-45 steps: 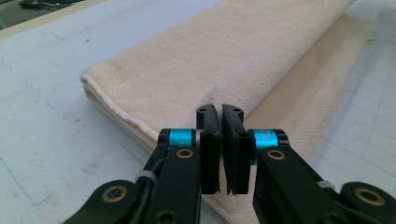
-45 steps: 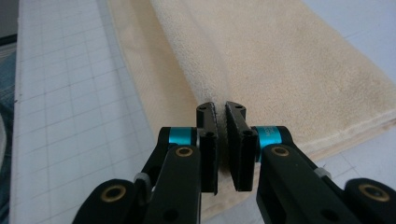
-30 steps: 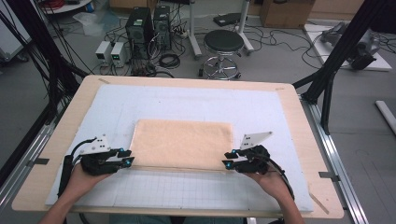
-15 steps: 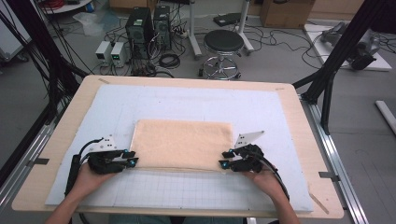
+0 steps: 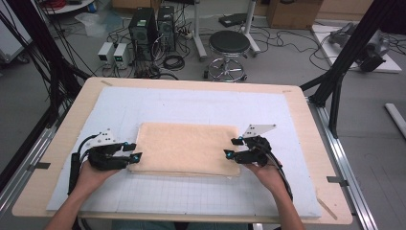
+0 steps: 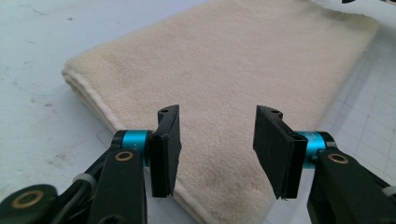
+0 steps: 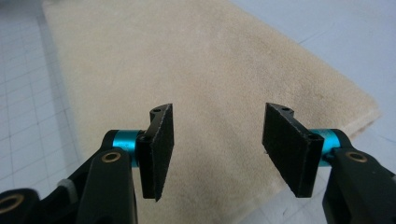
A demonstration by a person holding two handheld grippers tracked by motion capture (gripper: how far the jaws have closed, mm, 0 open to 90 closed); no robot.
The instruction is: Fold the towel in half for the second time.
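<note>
Left gripper (image 5: 134,156): we're seeing it sitting at the left short edge of the folded towel (image 5: 187,147), jaws apart, nothing pinched between the pads (image 6: 164,154); they have just been opening.
Right gripper (image 5: 229,154): we're seeing it mirroring that at the towel's right short edge, jaws apart over the pile, not clamping; also just been opening.
Towel: we're reading it as lying flat and folded, a beige rectangle in the middle of the white grid mat (image 5: 191,103); folded layers are showing along its left edge in the left gripper view.
Hands: left hand (image 5: 91,175) and right hand (image 5: 265,175) are coming in from the towel's near side, one per end.
Why placed so: we're judging that both grippers are working opposite ends so the cloth is staying square and taut across its length; open pads are suggesting a release after laying a fold.
Next: we're guessing either a re-grip on the short edges for another fold, or a pull-back away from the towel.
Risk: pads are hovering close to the pile, so a snag could be dragging a corner out of line.
</note>
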